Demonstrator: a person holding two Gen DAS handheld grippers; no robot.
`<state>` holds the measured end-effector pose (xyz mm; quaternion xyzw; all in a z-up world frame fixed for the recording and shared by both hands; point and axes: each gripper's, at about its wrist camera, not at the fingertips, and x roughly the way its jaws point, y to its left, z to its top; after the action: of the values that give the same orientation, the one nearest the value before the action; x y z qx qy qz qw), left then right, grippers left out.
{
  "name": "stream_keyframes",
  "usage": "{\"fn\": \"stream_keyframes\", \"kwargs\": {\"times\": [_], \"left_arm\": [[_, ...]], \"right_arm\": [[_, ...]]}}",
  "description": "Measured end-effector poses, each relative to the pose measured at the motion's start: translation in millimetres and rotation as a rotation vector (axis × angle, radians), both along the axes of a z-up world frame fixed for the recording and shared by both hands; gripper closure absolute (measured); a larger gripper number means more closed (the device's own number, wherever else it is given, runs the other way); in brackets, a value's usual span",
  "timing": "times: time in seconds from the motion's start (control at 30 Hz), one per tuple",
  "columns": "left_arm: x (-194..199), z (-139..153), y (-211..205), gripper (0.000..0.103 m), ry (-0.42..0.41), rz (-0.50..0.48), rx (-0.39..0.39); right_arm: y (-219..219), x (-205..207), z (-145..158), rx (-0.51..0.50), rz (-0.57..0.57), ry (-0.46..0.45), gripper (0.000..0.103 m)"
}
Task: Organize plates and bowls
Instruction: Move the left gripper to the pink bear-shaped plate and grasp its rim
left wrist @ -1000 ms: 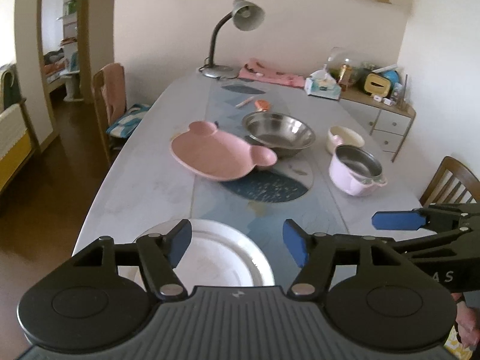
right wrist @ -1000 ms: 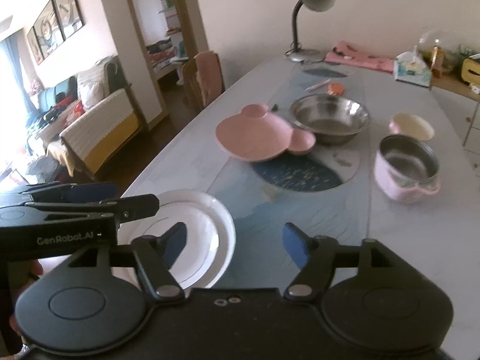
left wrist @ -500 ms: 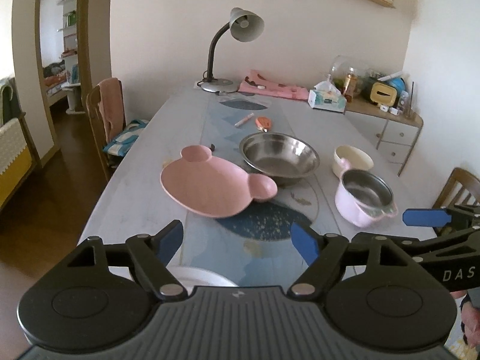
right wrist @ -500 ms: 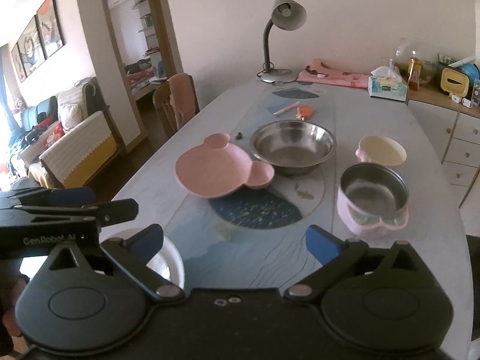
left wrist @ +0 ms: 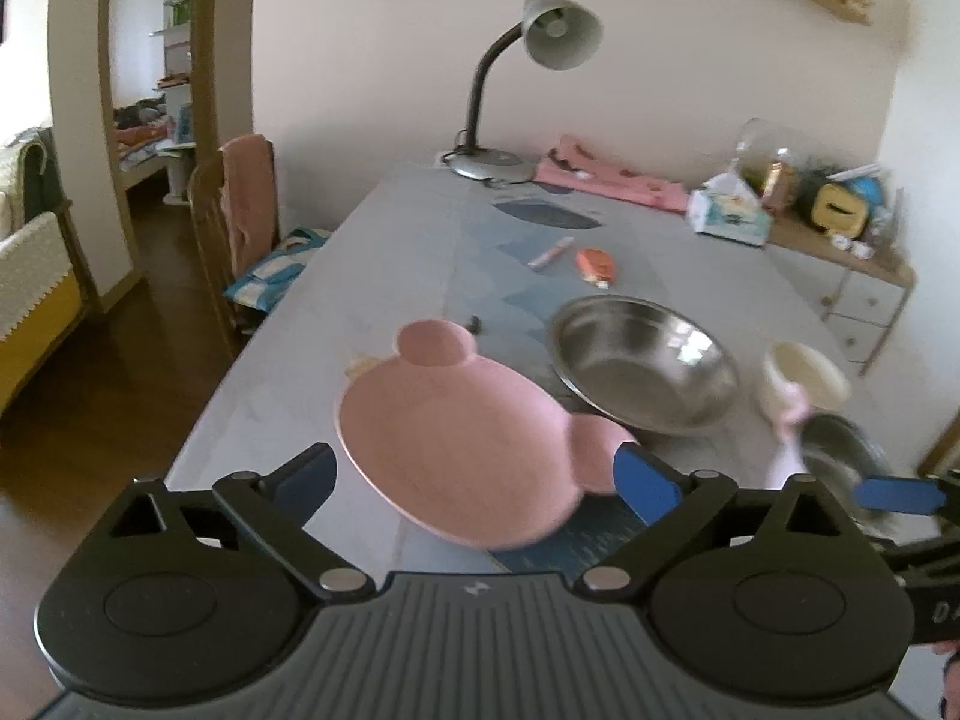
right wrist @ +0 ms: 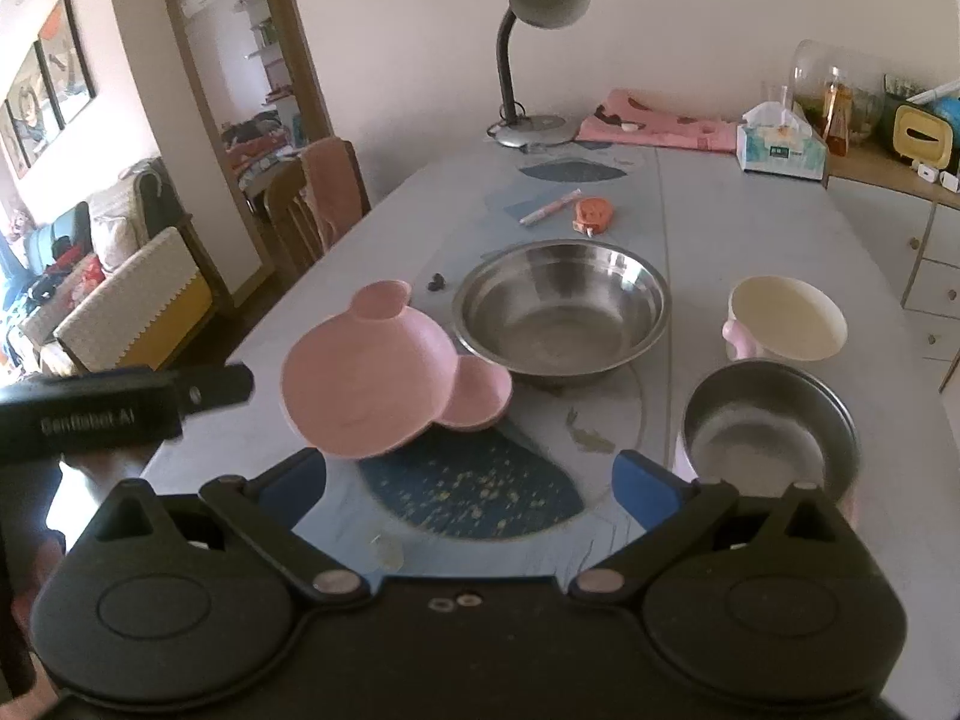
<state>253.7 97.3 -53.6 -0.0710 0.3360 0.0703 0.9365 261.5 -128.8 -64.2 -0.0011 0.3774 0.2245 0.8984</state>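
Both tools have moved forward over the worktop; the white plate is out of view

One pink bear-shaped plate (right wrist: 384, 384), one steel bowl (right wrist: 561, 312), one cream cup (right wrist: 786, 318) and one pink pot (right wrist: 768, 426) sit on the worktop (right wrist: 750, 228). Left tool (left wrist: 474, 480) and right tool (right wrist: 471, 480) both gape wide, empty. Only the right view shows the pot whole and sharp; in the left it is blurred
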Motion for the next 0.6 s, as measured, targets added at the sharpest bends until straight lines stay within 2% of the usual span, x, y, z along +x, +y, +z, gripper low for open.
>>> {"fn": "stream_keyframes", "kwargs": {"times": [0.17,0.37,0.5,0.6], "left_arm": [[44.5,-16.4,17.8,0.003,0.036,0.030,0.040],[93.5,-39.5,44.8,0.003,0.111,0.073,0.041],[121.8,-60.9,69.2,0.003,0.180,0.118,-0.001],[138.3,-75.9,78.3,0.003,0.223,0.128,0.018]], "right_arm": [[9.9,38.8,-19.0,-0.012,-0.024,0.029,0.001],[23.4,75.5,-42.7,-0.033,-0.058,0.073,0.002],[30.7,95.8,-58.6,-0.051,-0.071,0.112,0.008],[33.8,108.1,-68.3,-0.055,-0.087,0.145,0.013]]}}
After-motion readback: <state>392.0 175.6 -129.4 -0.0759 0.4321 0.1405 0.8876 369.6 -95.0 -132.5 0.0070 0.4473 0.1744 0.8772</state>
